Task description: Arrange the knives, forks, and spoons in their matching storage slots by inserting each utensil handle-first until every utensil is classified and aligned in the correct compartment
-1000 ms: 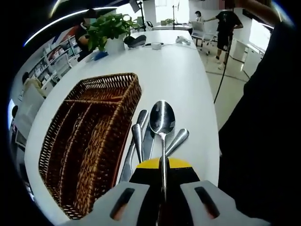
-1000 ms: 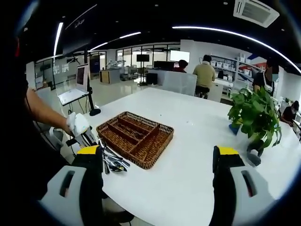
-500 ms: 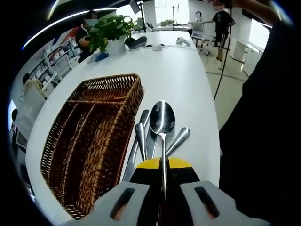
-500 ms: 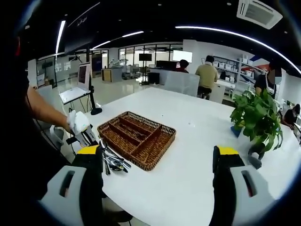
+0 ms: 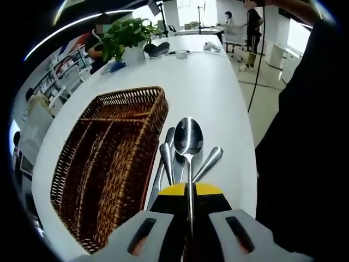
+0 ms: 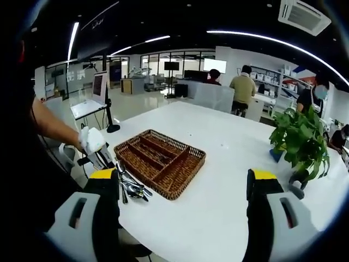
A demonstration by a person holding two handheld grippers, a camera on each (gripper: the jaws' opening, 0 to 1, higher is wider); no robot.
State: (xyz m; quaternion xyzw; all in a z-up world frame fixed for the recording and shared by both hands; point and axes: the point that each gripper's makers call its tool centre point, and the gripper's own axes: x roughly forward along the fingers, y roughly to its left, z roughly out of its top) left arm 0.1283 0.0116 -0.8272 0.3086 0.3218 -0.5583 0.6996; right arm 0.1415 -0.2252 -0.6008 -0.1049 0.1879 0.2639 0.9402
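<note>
My left gripper (image 5: pixel 188 192) is shut on the handle of a steel spoon (image 5: pixel 188 140), whose bowl points away from me above the table. Under it lie more steel utensils (image 5: pixel 168 166), fanned out beside the right edge of the brown wicker cutlery tray (image 5: pixel 103 164). The tray's long slots look empty. In the right gripper view the same tray (image 6: pixel 161 161) sits mid-table, with the utensil pile (image 6: pixel 132 187) at its near corner and the left gripper (image 6: pixel 94 146) in a hand over it. My right gripper (image 6: pixel 182 188) is open, well apart from the tray, with nothing between its jaws.
A potted green plant (image 5: pixel 126 37) stands at the far end of the white table (image 5: pixel 202 76); it is the plant (image 6: pixel 297 144) on the right in the right gripper view. The table edge (image 5: pixel 250 158) runs close to the utensils. People stand and sit in the room behind.
The left gripper with the spoon has shifted slightly relative to the tray and pile; the spoon stays gripped. The right gripper's view has drifted a little.
</note>
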